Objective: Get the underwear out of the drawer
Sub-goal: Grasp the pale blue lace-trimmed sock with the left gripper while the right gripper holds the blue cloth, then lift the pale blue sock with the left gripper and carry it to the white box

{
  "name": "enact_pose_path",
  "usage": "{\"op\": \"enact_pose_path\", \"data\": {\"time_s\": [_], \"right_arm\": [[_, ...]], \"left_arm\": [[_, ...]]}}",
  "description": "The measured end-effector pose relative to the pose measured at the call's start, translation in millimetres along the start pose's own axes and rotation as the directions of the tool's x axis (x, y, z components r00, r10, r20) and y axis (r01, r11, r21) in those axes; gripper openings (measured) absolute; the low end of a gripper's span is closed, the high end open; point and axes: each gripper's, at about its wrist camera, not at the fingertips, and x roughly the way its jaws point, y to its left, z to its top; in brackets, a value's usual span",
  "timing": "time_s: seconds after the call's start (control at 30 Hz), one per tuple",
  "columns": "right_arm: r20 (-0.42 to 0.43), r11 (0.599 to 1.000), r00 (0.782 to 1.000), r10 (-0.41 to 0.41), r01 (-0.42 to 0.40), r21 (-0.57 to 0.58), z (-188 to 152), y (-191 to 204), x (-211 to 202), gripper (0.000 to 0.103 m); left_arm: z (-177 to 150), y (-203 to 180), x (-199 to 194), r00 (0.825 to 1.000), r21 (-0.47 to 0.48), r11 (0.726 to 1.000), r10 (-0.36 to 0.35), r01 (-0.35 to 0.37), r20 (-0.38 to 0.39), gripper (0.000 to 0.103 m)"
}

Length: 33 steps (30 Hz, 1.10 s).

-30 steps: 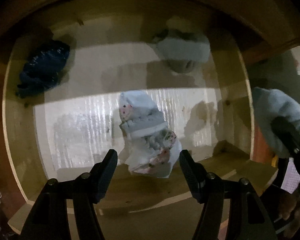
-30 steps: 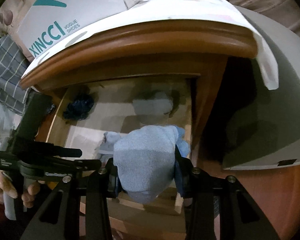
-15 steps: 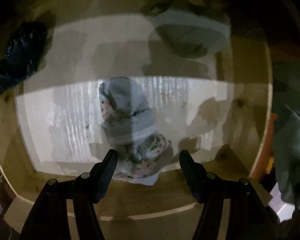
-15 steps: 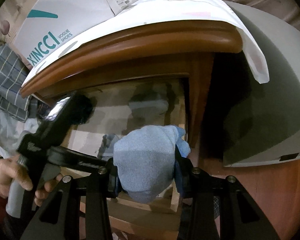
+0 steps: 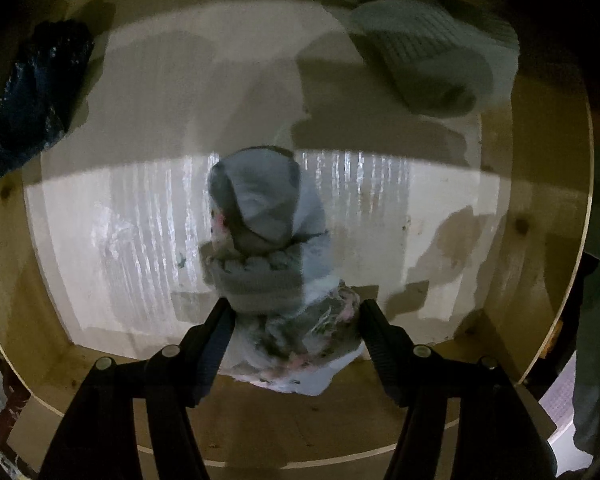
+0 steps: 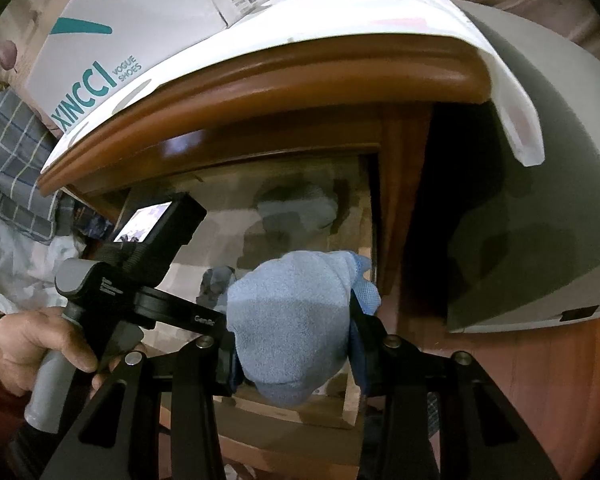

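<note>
In the left wrist view my left gripper [image 5: 296, 314] is open inside the wooden drawer [image 5: 540, 208], its fingers on either side of a rolled grey and floral underwear [image 5: 272, 264] lying on the white liner. A dark blue underwear [image 5: 32, 96] lies at the back left and a pale grey one [image 5: 432, 64] at the back right. In the right wrist view my right gripper [image 6: 292, 332] is shut on a rolled light blue underwear [image 6: 288, 320], held above the drawer's front right corner [image 6: 352, 400].
The brown cabinet top [image 6: 260, 92] overhangs the drawer and carries a white cloth and a shoe box [image 6: 112, 44]. A grey bed surface [image 6: 540, 208] lies to the right. A plaid cloth [image 6: 8, 160] lies to the left.
My left gripper has moved down and forward into the drawer until its open fingers flank the grey floral underwear. My right gripper has kept its hold on the blue underwear and barely moved.
</note>
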Motion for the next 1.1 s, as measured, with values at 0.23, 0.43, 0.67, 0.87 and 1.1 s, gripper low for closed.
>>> {"op": "enact_pose_path", "data": {"time_s": [0.23, 0.43, 0.67, 0.87, 1.1], "right_arm": [[-0.012, 1.0, 1.0, -0.006, 0.005, -0.022, 0.9, 4.7, 5.5, 0.038], [-0.025, 0.999, 0.999, -0.02, 0.019, -0.041, 0.2, 6.8, 11.1, 0.038], [-0.033, 0.998, 0.999, -0.027, 0.025, -0.063, -0.5, 12.4, 15.3, 0.038], [-0.043, 0.997, 0.998, -0.038, 0.035, -0.066, -2.2, 13.4, 19.2, 0.038], [-0.049, 0.995, 0.997, -0.052, 0.047, -0.084, -2.1, 19.1, 24.2, 0.038]], "left_arm": [[-5.4, 16.6, -11.4, 0.999, -0.012, 1.0, -0.015, 0.016, 0.033, 0.037], [-18.2, 20.5, -27.4, 0.995, 0.014, 1.0, 0.017, -0.018, 0.1, 0.03], [-37.9, 12.7, -51.5, 0.984, 0.055, 0.998, 0.02, -0.03, 0.177, 0.029], [-61.2, 10.8, -71.7, 0.971, 0.083, 0.996, 0.017, -0.037, 0.24, 0.029], [-102.1, 1.5, -103.7, 0.909, 0.119, 0.981, 0.09, -0.151, 0.407, 0.029]]}}
